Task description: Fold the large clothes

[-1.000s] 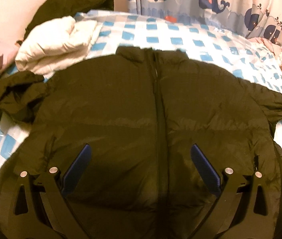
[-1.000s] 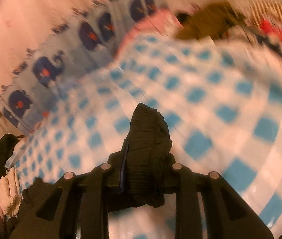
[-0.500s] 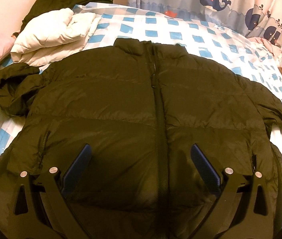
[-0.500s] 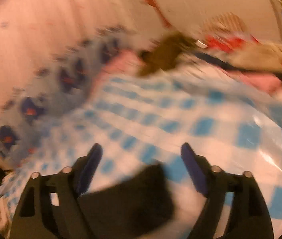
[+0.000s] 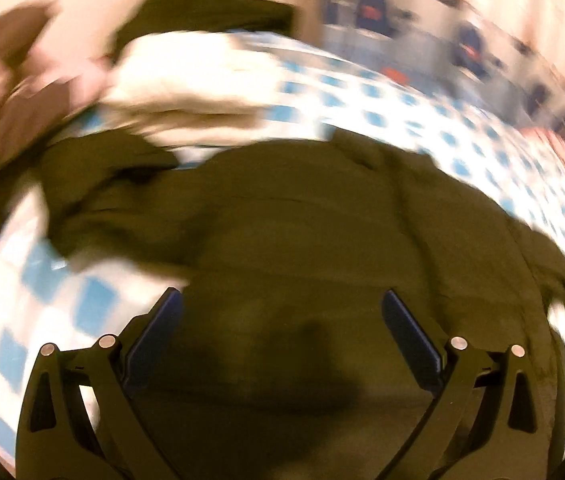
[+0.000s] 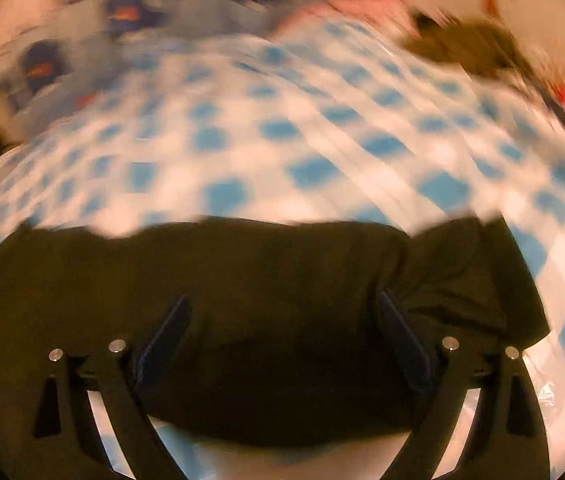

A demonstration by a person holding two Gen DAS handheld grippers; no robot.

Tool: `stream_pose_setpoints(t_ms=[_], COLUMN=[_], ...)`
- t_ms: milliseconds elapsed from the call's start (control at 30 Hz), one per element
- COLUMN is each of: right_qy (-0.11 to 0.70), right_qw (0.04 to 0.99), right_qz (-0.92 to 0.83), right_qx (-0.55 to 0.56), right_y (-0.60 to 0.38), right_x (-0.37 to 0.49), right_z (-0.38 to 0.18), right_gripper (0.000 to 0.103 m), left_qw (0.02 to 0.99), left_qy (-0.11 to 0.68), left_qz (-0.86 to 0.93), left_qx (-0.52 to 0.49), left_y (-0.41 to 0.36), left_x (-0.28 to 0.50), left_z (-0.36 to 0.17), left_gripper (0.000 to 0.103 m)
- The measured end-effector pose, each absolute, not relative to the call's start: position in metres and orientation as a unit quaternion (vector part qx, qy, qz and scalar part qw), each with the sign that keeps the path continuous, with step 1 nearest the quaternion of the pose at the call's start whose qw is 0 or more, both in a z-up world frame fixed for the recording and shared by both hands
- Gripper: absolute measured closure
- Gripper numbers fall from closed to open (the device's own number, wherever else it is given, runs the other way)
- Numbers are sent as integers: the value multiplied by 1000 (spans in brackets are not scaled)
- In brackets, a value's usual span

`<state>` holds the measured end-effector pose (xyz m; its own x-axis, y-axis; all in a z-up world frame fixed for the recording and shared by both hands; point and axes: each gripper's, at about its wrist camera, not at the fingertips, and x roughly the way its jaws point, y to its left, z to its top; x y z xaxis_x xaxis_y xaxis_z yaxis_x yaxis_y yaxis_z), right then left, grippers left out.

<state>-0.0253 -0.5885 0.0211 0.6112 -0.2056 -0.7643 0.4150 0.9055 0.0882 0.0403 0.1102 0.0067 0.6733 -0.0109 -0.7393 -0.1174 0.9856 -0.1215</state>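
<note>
1. I see the bed [image 5: 366,92] filling both views, covered in a blue-and-white checked sheet; both pictures are smeared by blur.
2. The dark puffer jacket [image 5: 306,240] lies spread front-up across the sheet, its collar toward the far side and one sleeve [image 5: 94,184] bunched up at the left in the left wrist view.
3. In the right wrist view I see the jacket's other dark sleeve [image 6: 470,276] lying flat on the sheet, reaching out to the right.
4. A white garment [image 5: 186,80] sits folded beyond the jacket's bunched sleeve, with another dark garment [image 5: 202,4] behind it.
5. My left gripper [image 5: 282,336] hangs over the jacket's lower front, jaws wide apart, nothing between the pads but the fabric below them.
6. My right gripper [image 6: 282,340] is over the dark fabric too, its jaws opening and already wide; the pads are not pressing on the cloth.
</note>
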Motion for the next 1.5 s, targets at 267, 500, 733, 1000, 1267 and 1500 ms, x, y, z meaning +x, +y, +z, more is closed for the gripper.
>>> stream_pose_setpoints(t_ms=[267, 500, 733, 1000, 1267, 1500], right_qy=[412, 456, 454, 457, 452, 471], right_qw=[898, 875, 868, 863, 864, 876], right_qz=[-37, 0, 9, 11, 3, 16], right_qx=[154, 162, 201, 215, 224, 105], right_y=[-492, -459, -470, -472, -473, -407], right_x=[-17, -11, -11, -10, -13, -5], right_z=[14, -28, -36, -42, -35, -12], right_gripper=[7, 7, 7, 7, 7, 7], left_qw=[907, 795, 775, 870, 969, 933], left_qy=[378, 454, 490, 402, 166, 269], left_qz=[145, 116, 210, 194, 174, 188], left_qx=[119, 385, 340, 209, 60, -148], left_y=[185, 139, 182, 195, 249, 401], left_x=[116, 206, 250, 214, 106, 126], left_z=[43, -12, -37, 51, 239, 152], left_gripper=[7, 7, 26, 96, 97, 89])
